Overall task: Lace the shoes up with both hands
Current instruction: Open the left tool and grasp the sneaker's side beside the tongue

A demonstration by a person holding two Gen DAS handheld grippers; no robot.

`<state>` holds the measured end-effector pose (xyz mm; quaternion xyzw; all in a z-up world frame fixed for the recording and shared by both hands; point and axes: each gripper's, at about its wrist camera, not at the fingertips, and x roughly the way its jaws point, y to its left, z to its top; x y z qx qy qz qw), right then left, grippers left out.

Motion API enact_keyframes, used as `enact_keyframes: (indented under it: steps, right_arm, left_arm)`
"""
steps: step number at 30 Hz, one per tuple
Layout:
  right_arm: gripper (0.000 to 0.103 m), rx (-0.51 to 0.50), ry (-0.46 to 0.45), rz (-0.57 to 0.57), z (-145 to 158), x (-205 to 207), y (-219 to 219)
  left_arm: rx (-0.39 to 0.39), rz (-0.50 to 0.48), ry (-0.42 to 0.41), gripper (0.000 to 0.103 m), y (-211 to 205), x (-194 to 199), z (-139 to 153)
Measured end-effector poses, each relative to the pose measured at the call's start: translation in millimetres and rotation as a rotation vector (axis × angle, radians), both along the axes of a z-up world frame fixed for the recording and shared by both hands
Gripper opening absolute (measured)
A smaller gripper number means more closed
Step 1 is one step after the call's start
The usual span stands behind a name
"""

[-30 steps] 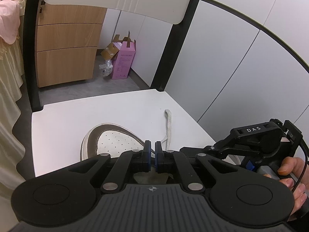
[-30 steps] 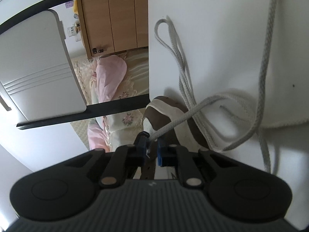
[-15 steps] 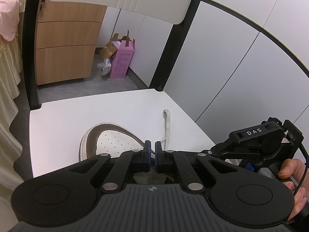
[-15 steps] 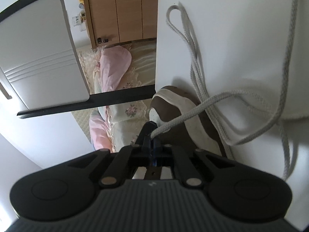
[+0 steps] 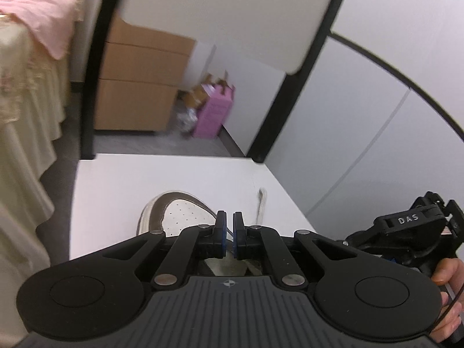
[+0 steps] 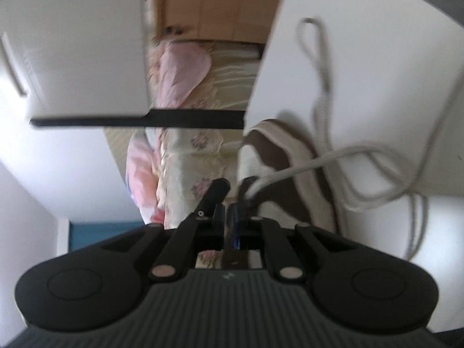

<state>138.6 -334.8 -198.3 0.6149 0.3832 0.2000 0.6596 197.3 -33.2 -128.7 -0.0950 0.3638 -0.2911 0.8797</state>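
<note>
1. A brown and white shoe (image 5: 179, 217) lies on a white table (image 5: 121, 185), its toe pointing away from the camera in the left wrist view.
2. The left gripper (image 5: 227, 233) hovers just above the shoe, tilted downward. Its jaws are nearly together, with only a thin slit between the blue pads. Something pale shows in the slit, but it is not clear whether lace is pinched there.
3. A pale, woven shoelace (image 6: 348, 156) is only partly threaded. Most of it lies loose on the table beside the shoe, in long loops.
4. In the left wrist view, one short end of the lace (image 5: 262, 203) rests on the table just right of the shoe's toe.
5. The right gripper (image 6: 227, 217) is closed narrowly on a strand of lace, which runs taut from the pads up and across the shoe (image 6: 290, 168) to the loops.
6. The right wrist view is blurred and rolled sideways.
7. A person's hand (image 5: 448, 298) holds the right gripper's handle at the lower right edge of the left wrist view.
8. Beyond the table stand a wooden drawer unit (image 5: 139, 87), a pink box (image 5: 214, 113) on the floor, and a bed with pink fabric (image 5: 43, 23).
</note>
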Motion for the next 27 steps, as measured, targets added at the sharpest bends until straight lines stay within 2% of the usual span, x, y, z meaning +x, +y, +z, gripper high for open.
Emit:
enact_keyframes:
  steps: [3,6,8,9,10,14,16,17,27]
  right_arm:
    - [0.008,-0.087,-0.107,0.042,28.0,8.4,5.7]
    - [0.008,-0.235,-0.186,0.096,49.8,18.9,16.8]
    - [0.008,-0.287,-0.189,0.136,51.2,28.6,25.6]
    - [0.009,-0.296,-0.170,0.150,48.0,33.0,29.7]
    - [0.009,-0.302,-0.153,0.158,44.2,36.2,33.3]
    - [0.009,-0.383,-0.155,0.175,39.8,41.7,45.9]
    - [0.019,-0.420,-0.166,0.170,39.8,42.9,47.9]
    - [0.033,-0.426,-0.169,0.166,38.8,43.0,47.4]
    - [0.029,-0.445,-0.154,0.132,26.1,41.6,35.9]
  left_arm:
    - [-0.012,0.071,-0.008,0.006,3.8,-18.1,11.6]
    - [-0.020,0.119,-0.012,0.007,10.0,-36.1,21.5]
    - [-0.009,0.140,-0.010,0.029,13.4,-50.0,22.9]
    - [0.009,0.154,-0.012,0.047,14.5,-56.5,22.5]
    - [0.024,0.168,-0.004,0.050,15.9,-61.2,21.8]
    - [0.011,0.199,0.005,0.050,27.9,-72.9,20.3]
    - [0.007,0.193,0.008,0.050,30.3,-74.4,18.2]
    - [0.007,0.182,0.012,0.050,30.0,-75.0,17.1]
    - [0.019,0.138,0.012,0.050,23.1,-76.1,9.2]
